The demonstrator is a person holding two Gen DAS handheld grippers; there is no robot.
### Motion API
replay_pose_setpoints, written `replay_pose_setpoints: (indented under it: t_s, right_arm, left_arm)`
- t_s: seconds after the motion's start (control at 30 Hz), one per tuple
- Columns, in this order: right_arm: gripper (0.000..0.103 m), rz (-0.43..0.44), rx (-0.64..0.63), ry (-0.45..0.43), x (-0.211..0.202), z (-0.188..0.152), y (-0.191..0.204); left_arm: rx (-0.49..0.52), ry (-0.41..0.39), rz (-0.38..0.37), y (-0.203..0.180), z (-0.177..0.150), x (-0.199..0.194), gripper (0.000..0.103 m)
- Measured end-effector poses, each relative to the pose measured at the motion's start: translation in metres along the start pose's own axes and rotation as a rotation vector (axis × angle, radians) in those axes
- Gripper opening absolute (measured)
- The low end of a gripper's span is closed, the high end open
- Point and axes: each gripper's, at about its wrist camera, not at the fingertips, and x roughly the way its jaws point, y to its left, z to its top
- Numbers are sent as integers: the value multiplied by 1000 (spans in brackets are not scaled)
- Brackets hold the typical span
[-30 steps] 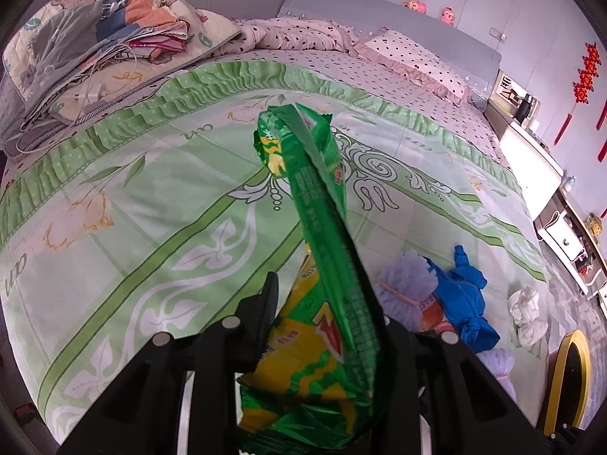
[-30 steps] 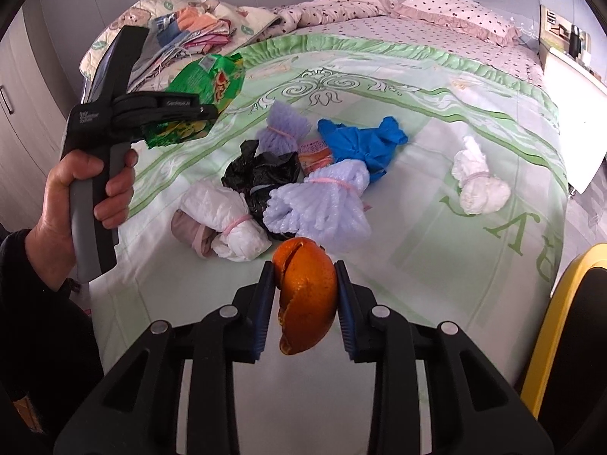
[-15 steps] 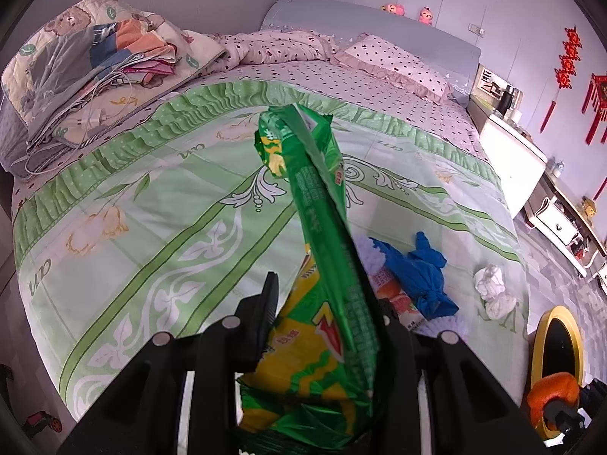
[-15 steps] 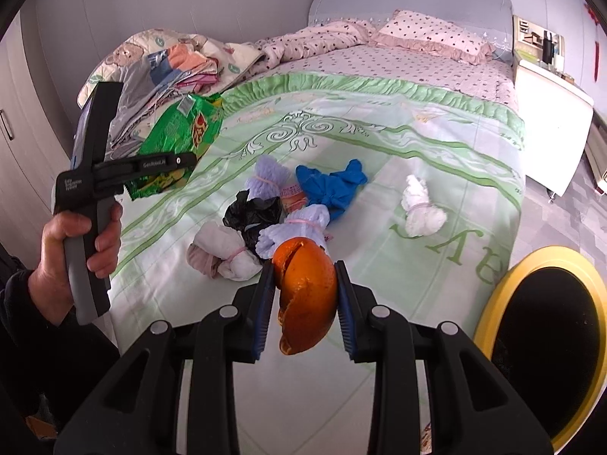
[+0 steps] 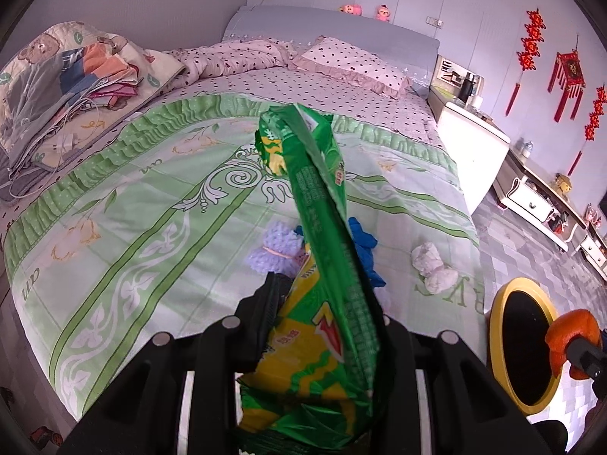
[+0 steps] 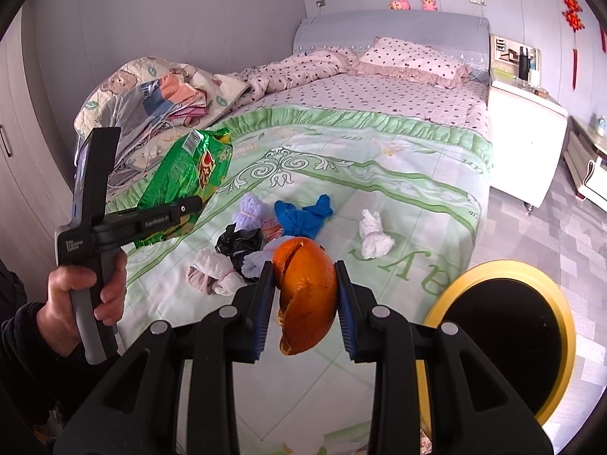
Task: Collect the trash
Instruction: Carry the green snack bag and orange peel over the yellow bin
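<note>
My left gripper [image 5: 322, 326] clamping a green snack bag [image 5: 322, 265] above the bed [image 5: 151, 208], bag hiding part of the rubbish pile [image 6: 265, 239] on the bed, my right gripper [image 6: 305, 303] pinching orange peel [image 6: 303, 295] beside the bed, yellow bin [image 6: 504, 333] at the bed's foot, partly cut off.

Green floral bed [image 6: 398, 174], tied bundles: white [image 6: 373, 236], blue [image 6: 301, 217], lilac [image 6: 251, 207], black [image 6: 239, 243], folded quilts [image 6: 151, 94]

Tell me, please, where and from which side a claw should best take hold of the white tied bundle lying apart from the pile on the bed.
Grip the white tied bundle at its narrow waist, where a band cinches it between two puffy lobes. Coming down from above looks best: it lies flat on the green bedspread, clear of the blue glove and the pile, with fingers closing across the waist.
</note>
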Motion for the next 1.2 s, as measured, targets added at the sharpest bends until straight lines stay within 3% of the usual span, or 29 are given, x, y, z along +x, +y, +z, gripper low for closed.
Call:
replay_pose_setpoints:
  t_s: [1.2]
  right_arm:
    - [30, -141, 145, -105, -81, -6, -109]
  left_arm:
    - [197, 43, -223, -161, -28, -12, 27]
